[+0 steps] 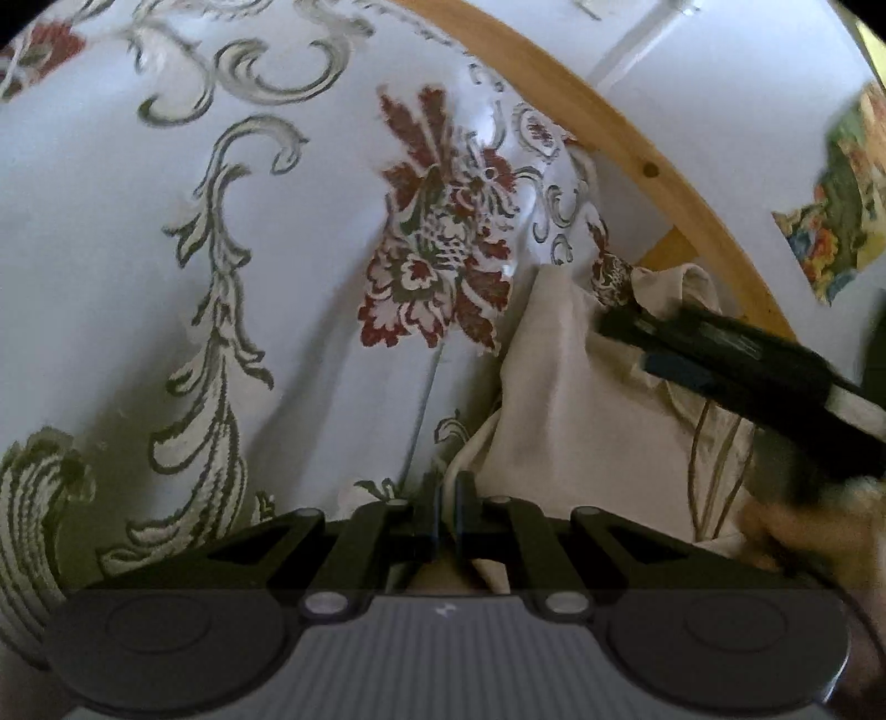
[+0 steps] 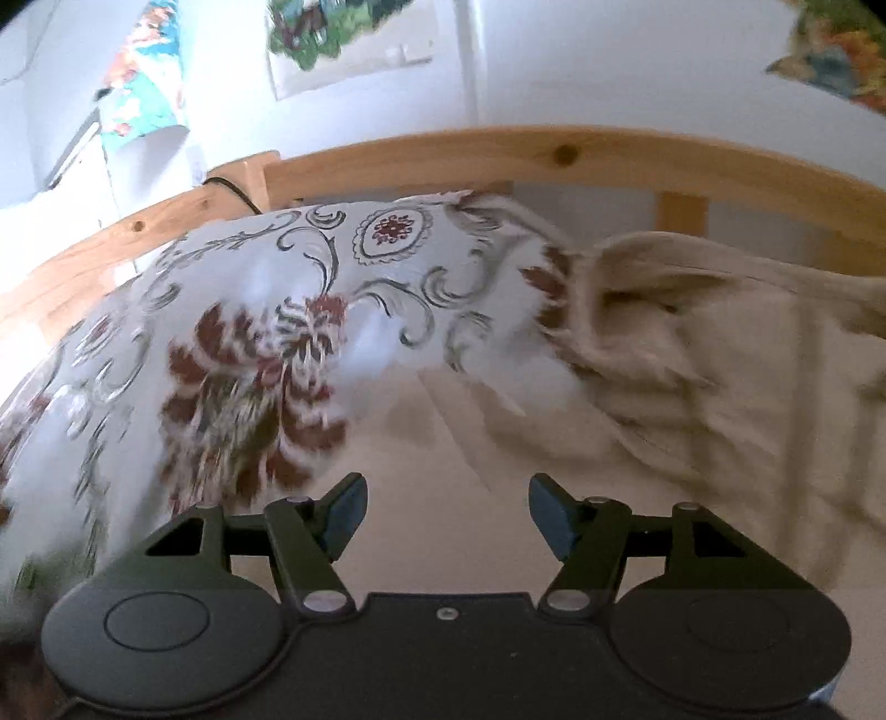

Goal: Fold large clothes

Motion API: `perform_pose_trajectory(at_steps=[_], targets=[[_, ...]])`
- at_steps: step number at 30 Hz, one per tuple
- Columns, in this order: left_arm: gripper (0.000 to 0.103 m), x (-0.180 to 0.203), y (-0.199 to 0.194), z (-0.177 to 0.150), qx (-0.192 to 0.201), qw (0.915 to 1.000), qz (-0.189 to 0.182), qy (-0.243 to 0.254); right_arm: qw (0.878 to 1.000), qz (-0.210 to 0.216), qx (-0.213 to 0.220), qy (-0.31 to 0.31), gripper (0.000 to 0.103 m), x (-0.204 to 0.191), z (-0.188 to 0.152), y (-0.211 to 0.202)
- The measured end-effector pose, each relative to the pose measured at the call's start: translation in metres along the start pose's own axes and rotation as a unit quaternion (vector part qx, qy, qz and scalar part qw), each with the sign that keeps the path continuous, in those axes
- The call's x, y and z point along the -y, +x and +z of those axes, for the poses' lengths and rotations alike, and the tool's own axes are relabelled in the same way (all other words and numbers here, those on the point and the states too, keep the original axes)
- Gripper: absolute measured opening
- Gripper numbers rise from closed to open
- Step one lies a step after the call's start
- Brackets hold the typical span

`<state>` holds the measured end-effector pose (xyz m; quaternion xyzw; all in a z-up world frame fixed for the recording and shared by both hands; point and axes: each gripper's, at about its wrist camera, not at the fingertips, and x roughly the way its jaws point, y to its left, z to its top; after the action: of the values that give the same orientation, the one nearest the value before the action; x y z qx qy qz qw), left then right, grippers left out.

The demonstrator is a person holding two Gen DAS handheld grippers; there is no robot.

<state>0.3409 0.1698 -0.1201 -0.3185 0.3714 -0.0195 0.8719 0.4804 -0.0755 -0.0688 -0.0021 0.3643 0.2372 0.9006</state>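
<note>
A large white cloth (image 1: 443, 232) with red flowers and grey scrolls lies spread over a bed; in the right wrist view the cloth (image 2: 249, 360) is bunched up at the left. Beige fabric (image 1: 565, 387), seemingly the cloth's turned-over underside, lies to the right and shows as a crumpled beige heap (image 2: 720, 387). My left gripper (image 1: 448, 493) is shut, its fingers pinching the folded edge where the patterned and beige layers meet. My right gripper (image 2: 447, 487) is open with nothing between its fingers, hovering over flat beige fabric. From the left wrist view, the right gripper (image 1: 626, 343) reaches in near the beige corner.
A curved wooden bed rail (image 1: 609, 127) borders the far side, seen as a wooden rail (image 2: 554, 149) with slats. Colourful pictures (image 2: 310, 33) hang on the white wall behind. A black cable (image 2: 232, 191) crosses the rail. A hand (image 1: 803, 531) holds the right gripper.
</note>
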Motion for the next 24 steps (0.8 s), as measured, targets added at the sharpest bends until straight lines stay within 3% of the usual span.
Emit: perform_pose_trajectory(at_steps=[3, 4, 6, 8, 9, 13, 17, 18, 19, 20, 21, 22, 23, 24], targets=[[0.004, -0.005, -0.001, 0.003, -0.004, 0.9998, -0.013, -0.012, 1.0, -0.007, -0.03, -0.003, 0.069, -0.013, 0.014, 0.04], [0.004, -0.007, -0.002, 0.004, -0.004, 0.9997, -0.017, -0.016, 0.999, -0.001, -0.045, 0.0, 0.064, -0.015, 0.016, 0.051], [0.004, -0.011, -0.003, 0.006, -0.003, 0.9992, -0.025, -0.031, 0.998, 0.006, -0.069, -0.001, 0.021, -0.02, 0.018, 0.067], [0.004, -0.014, -0.004, 0.008, -0.001, 0.9983, -0.036, -0.045, 0.998, -0.01, -0.064, -0.011, 0.002, -0.028, 0.019, 0.068], [0.004, -0.015, -0.007, 0.009, 0.004, 0.9977, -0.045, -0.051, 0.998, -0.014, -0.053, -0.018, 0.0, -0.032, 0.022, 0.065], [0.004, -0.011, -0.015, 0.014, 0.015, 0.9975, -0.051, -0.047, 0.997, -0.054, 0.024, -0.055, 0.0, -0.052, 0.033, 0.05], [0.005, -0.015, -0.013, 0.018, 0.001, 0.9978, -0.044, -0.049, 0.996, -0.063, 0.031, -0.064, 0.002, -0.06, 0.032, 0.063], [0.013, -0.012, -0.013, 0.021, -0.003, 0.9985, -0.04, -0.039, 0.995, -0.062, 0.037, -0.063, 0.004, -0.059, 0.031, 0.063], [0.02, -0.008, -0.013, 0.024, -0.009, 0.999, -0.036, -0.022, 0.995, -0.063, 0.045, -0.061, 0.012, -0.058, 0.031, 0.059], [0.034, -0.003, -0.014, 0.025, -0.008, 0.9994, -0.034, -0.001, 0.995, -0.062, 0.055, -0.05, 0.028, -0.056, 0.031, 0.054], [0.052, 0.0, -0.016, 0.025, 0.002, 0.9994, -0.034, 0.012, 0.996, -0.058, 0.062, -0.036, 0.037, -0.054, 0.032, 0.049], [0.059, 0.002, -0.017, 0.024, 0.01, 0.9991, -0.035, 0.023, 0.996, -0.05, 0.07, -0.021, 0.054, -0.049, 0.032, 0.041], [0.066, 0.005, -0.017, 0.023, 0.016, 0.9986, -0.036, 0.036, 0.996, -0.045, 0.078, -0.01, 0.063, -0.045, 0.033, 0.031], [0.066, 0.007, -0.015, 0.021, 0.017, 0.998, -0.036, 0.048, 0.995, -0.045, 0.084, -0.007, 0.064, -0.04, 0.033, 0.019]])
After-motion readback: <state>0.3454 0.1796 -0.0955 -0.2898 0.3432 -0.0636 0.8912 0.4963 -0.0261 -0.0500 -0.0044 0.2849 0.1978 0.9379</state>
